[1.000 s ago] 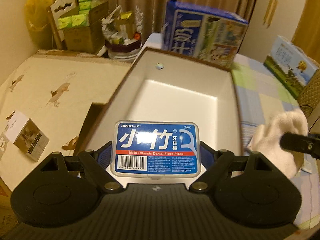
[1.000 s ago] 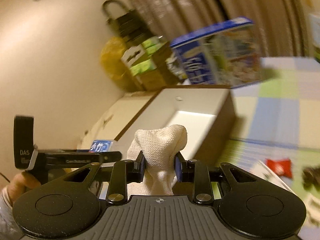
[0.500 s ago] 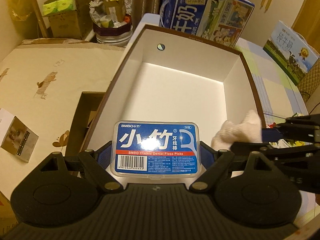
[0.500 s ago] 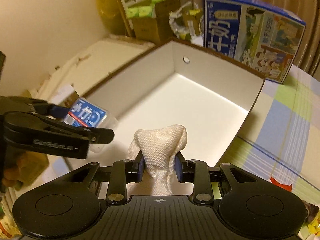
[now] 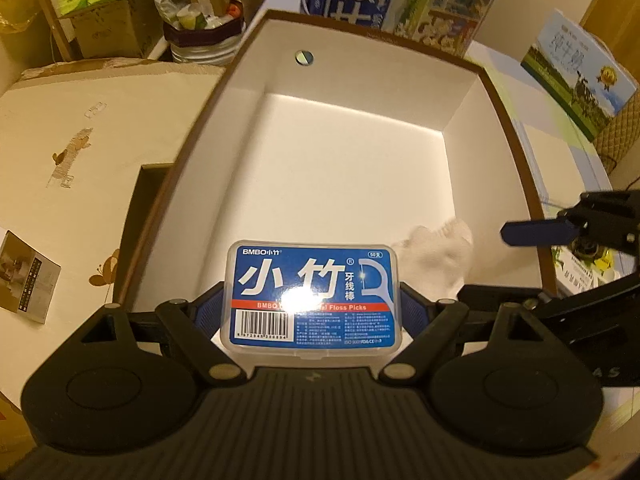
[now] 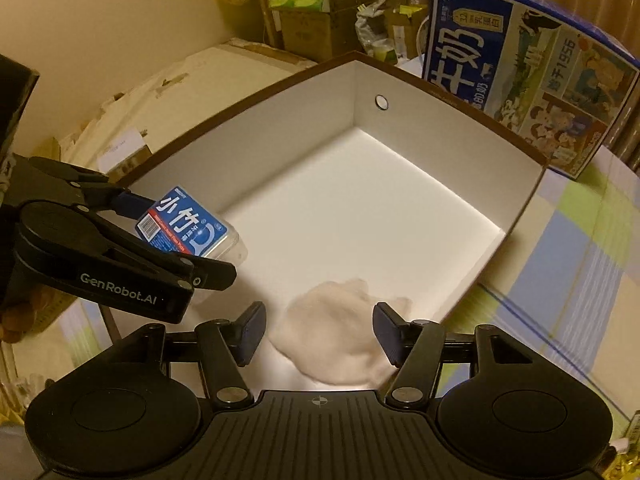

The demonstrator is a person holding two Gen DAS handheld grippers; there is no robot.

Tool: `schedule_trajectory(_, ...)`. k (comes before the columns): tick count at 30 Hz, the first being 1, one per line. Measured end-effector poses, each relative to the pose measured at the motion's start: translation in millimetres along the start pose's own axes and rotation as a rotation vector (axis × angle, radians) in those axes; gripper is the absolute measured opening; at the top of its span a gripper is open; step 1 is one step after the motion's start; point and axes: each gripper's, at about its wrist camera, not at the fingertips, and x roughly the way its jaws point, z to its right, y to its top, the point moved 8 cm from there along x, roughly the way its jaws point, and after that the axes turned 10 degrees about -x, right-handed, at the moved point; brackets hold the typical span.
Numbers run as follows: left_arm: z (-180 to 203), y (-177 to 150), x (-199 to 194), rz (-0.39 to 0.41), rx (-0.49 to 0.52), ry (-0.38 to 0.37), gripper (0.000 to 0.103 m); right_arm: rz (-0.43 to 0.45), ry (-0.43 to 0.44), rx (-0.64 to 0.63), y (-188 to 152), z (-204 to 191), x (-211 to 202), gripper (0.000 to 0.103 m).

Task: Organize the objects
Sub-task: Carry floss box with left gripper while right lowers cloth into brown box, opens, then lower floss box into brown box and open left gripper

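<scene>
Checked tablecloth (image 6: 580,240) bearing one brown-rimmed white box (image 5: 520,168); blue milk carton (image 6: 532,68) behind. Left gripper (image 5: 312,312): pinching a clear floss pick case (image 5: 312,300), label up, over the box's near-left corner. Right gripper (image 6: 318,330): fingers spread apart. White cloth (image 6: 340,340): blurred, between them, at the box's near edge.
</scene>
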Motion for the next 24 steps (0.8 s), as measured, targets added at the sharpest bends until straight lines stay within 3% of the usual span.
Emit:
schedule_trajectory(8,2,-10,31,-0.104,0.038,0.035,0.083,-0.022,-0.011,-0.069,-1,-2,-1,0.057)
schedule_trajectory(15,2,-5,41,-0.118,0.066,0.052,0.084,-0.034,-0.011,-0.089,-3,-7,-1,0.057)
schedule_trajectory(24,3,-9,24,-0.085,0.064,0.027,0.089,-0.038,-0.01,-0.089,-4,-10,-4,0.058)
